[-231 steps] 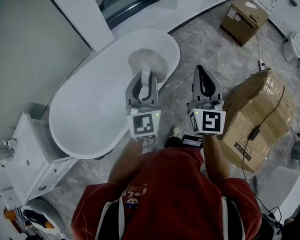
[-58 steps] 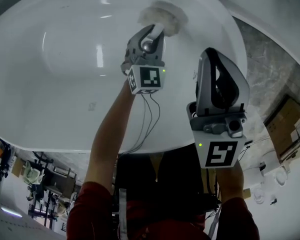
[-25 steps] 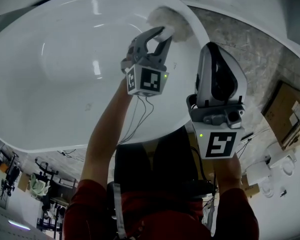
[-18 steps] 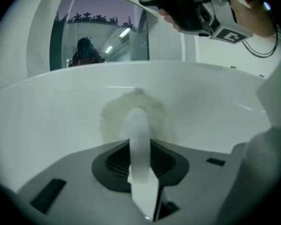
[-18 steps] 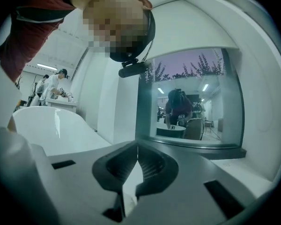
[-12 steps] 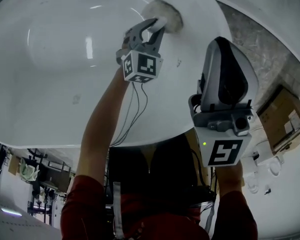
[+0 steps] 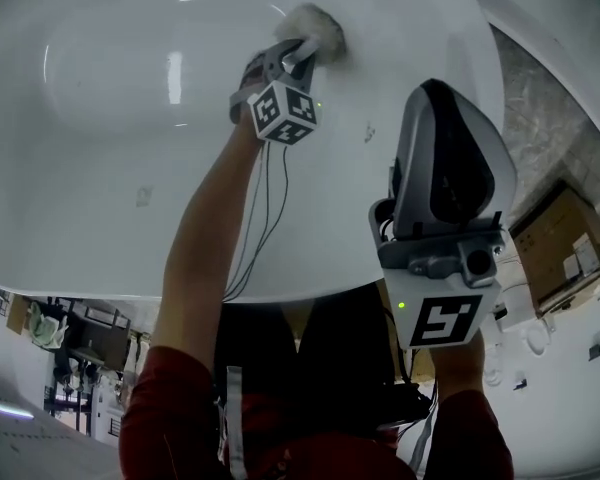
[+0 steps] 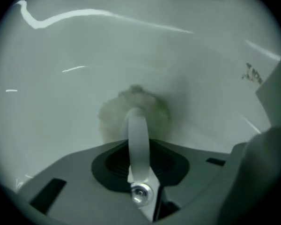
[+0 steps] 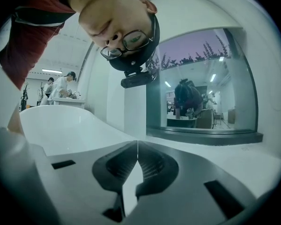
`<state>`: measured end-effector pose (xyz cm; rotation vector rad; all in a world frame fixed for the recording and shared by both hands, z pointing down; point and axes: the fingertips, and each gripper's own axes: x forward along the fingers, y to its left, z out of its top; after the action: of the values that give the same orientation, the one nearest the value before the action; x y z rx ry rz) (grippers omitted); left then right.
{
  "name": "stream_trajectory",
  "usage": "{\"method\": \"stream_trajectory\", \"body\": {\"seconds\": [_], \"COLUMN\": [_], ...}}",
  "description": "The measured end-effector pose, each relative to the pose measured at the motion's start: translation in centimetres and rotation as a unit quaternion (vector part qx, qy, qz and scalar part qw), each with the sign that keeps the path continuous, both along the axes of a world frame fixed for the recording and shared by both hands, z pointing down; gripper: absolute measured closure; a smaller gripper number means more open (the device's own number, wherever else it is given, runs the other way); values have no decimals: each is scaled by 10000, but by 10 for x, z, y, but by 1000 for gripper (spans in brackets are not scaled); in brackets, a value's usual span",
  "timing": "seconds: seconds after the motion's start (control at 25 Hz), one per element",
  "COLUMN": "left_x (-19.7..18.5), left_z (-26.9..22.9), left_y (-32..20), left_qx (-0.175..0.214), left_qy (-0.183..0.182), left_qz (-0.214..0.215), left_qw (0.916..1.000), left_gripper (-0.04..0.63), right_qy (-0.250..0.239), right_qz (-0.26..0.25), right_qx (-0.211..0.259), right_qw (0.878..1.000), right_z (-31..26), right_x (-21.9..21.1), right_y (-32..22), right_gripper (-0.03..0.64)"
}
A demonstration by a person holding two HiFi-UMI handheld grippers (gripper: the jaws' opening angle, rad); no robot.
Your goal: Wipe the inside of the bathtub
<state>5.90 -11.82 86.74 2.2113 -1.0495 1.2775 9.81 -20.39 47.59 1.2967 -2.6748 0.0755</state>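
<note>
Left arm (image 7: 205, 258) reaches straight out, forearm bare; the left hand-held gripper (image 7: 298, 50) is clamped on a scrubber (image 7: 317, 25); the right hand-held gripper (image 7: 438, 93) is held upright near the chest, jaws together, empty.

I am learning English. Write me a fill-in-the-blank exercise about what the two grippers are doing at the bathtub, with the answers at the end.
1. The fluffy cloth is pressed against the ___ of the bathtub.
2. The left gripper is shut on the ___.
3. The right gripper has ___ between its shut jaws.
4. The person's sleeve is ___ in colour.

Answers: inside; cloth; nothing; red
</note>
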Motion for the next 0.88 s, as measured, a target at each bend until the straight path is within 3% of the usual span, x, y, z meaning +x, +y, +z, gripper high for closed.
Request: {"method": "stream_trajectory", "body": {"seconds": [0.28,0.48,0.68,0.88], "left_x": [-4,-5,2,13], "left_z": [5,-3,-44,-114], "left_y": [-1,4,1,4], "left_qx": [-114,-37,467,1069], "left_qy": [45,141,327,643], "left_qz": [112,-133,-72,388], "left_qw": [9999,9998,9983,9914], "left_gripper": [502,502,502,502], "right_qy": [36,68,99,134], "right_qz": [-61,-73,-4,190], "right_qx": [-45,-28,99,225], "right_qw": [10000,9999,9999,9995], "right_z": [6,-2,-20,-44], "right_x": [-4,1,4,14], "right_y": [3,6,7,17], "right_gripper": [604,604,604,604]}}
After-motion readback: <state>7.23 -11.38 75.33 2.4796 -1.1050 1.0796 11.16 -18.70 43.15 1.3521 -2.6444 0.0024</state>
